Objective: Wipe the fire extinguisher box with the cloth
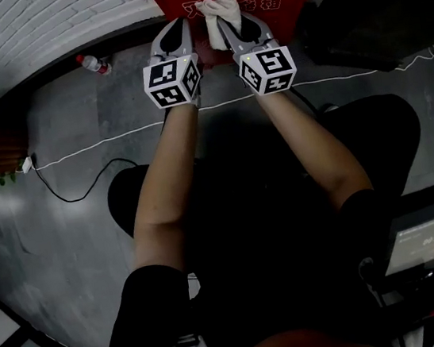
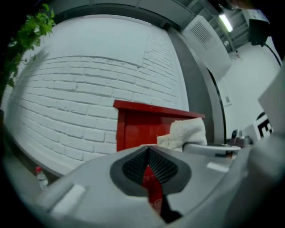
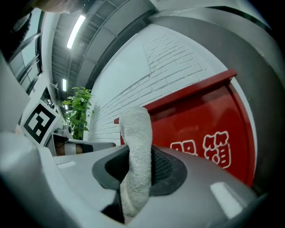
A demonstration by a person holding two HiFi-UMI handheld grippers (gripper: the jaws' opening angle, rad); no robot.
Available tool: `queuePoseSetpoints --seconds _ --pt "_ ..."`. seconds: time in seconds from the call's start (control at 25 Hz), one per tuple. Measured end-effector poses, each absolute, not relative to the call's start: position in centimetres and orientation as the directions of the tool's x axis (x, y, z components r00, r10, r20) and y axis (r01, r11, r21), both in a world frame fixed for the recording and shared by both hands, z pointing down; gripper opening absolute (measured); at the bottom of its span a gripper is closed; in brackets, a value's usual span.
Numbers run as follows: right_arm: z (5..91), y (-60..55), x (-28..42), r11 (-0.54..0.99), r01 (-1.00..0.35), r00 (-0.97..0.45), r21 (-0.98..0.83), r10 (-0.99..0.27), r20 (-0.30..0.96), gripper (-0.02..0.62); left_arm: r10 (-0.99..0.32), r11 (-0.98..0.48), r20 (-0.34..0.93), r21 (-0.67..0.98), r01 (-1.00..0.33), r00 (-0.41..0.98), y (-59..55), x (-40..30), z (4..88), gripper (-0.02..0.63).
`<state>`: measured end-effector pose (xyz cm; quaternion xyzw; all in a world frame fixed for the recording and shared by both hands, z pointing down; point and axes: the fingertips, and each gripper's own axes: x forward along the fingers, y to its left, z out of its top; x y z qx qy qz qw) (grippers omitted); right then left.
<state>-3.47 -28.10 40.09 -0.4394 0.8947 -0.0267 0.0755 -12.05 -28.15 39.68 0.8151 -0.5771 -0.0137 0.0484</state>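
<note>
White terry cloth [image 3: 136, 147] is clamped in your right gripper [image 3: 138, 167]. The jaws bite a folded ridge, w/ the rest sticking up past the tips. It's soft, light and floppy, so it should squash flat on contact and prob. drag a bit on paint. Keep the bite deep at the fold, or it may slip out under pressure. Your left gripper [image 2: 149, 165] is closed on nothing, tips together, w/ red showing thru the slit below them. The fire extinguisher box [image 3: 202, 120] stands just ahead of both tools, against the white brick wall [image 2: 89, 89]. It's glossy red, looks like sheet metal, w/ an overhanging lid [image 2: 156, 109] and white characters [image 3: 205, 151] on the front. Likely rigid, so it won't give. The cloth is near the upper front; can't tell if it's touching.
</note>
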Motion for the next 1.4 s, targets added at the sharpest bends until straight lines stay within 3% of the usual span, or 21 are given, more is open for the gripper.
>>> queuePoseSetpoints --seconds 0.56,0.88,1.4 --pt "46.7 -29.3 -11.3 0.673 -0.722 -0.680 -0.161 -0.733 -0.015 0.103 -0.927 -0.336 0.170 0.016 -0.942 0.334 -27.1 -15.7 48.6 0.000" --pt "49.4 -31.0 -8.9 0.585 -0.803 -0.594 -0.113 -0.801 0.074 0.103 -0.903 -0.393 0.168 0.045 -0.919 0.395 -28.3 -12.8 49.5 0.000" --pt "50.7 -31.3 -1.1 0.474 -0.874 -0.484 -0.101 -0.869 0.107 0.104 -0.860 -0.480 0.154 0.079 -0.874 0.486 -29.2 -6.2 49.4 0.000"
